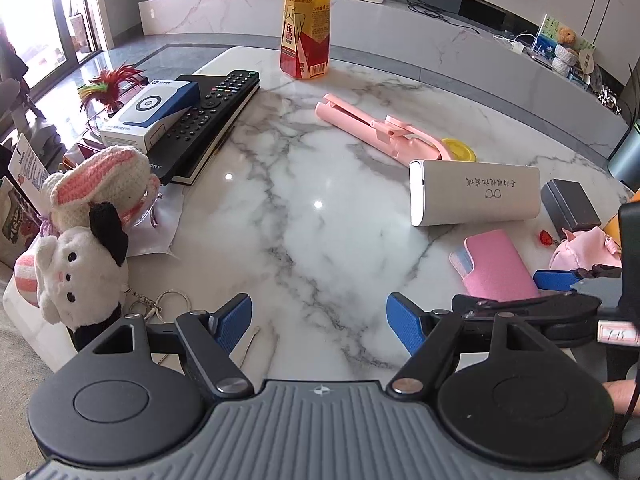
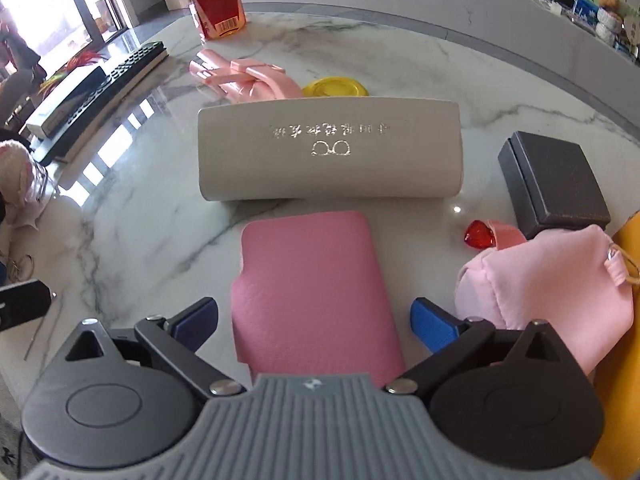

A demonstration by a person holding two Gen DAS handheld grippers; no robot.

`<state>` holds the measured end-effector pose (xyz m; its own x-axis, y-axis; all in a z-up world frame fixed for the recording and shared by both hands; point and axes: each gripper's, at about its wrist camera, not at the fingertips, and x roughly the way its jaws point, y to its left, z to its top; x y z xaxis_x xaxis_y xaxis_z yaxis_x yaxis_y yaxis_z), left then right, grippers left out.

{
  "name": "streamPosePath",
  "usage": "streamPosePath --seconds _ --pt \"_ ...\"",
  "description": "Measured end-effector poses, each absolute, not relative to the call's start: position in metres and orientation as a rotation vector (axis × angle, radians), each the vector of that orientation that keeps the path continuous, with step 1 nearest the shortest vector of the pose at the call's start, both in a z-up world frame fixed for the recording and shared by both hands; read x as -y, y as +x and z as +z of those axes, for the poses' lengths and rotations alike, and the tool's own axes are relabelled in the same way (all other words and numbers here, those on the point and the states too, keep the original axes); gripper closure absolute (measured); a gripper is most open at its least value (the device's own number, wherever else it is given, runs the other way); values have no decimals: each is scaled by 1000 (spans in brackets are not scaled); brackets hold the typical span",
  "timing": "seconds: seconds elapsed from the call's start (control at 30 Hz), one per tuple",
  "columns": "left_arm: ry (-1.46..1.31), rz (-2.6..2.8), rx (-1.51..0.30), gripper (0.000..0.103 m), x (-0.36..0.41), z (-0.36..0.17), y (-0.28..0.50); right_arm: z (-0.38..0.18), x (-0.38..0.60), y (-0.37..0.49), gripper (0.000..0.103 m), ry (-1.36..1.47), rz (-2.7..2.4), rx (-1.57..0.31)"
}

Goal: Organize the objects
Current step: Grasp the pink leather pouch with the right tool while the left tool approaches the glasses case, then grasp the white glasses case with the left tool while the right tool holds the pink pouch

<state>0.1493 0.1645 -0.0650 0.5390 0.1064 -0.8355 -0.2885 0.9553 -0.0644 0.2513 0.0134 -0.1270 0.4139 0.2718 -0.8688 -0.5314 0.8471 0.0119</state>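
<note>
Right gripper (image 2: 314,326) spread wide astride the pink wallet (image 2: 312,288), gripping nothing, left gripper (image 1: 319,322) open and empty too, table clutter mostly unsorted

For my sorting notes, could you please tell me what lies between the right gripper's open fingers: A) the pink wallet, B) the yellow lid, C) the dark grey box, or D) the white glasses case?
A: the pink wallet lies flat between the open right gripper, pads clear of its edges.
</note>
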Motion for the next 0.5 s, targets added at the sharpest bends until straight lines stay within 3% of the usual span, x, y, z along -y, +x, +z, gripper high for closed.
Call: streamPosePath --seconds 0.1,0.17,0.5 --pt "-206 239 -977 15 -165 -65 150 -126 -9 239 6 -297 527 -981" --pt "-204 239 -979 15 -164 -66 150 -121 -5 237 21 -289 518 -989" --pt "-167 232 -985 15 -154 -69 152 -121 7 216 21 -277 471 -981"
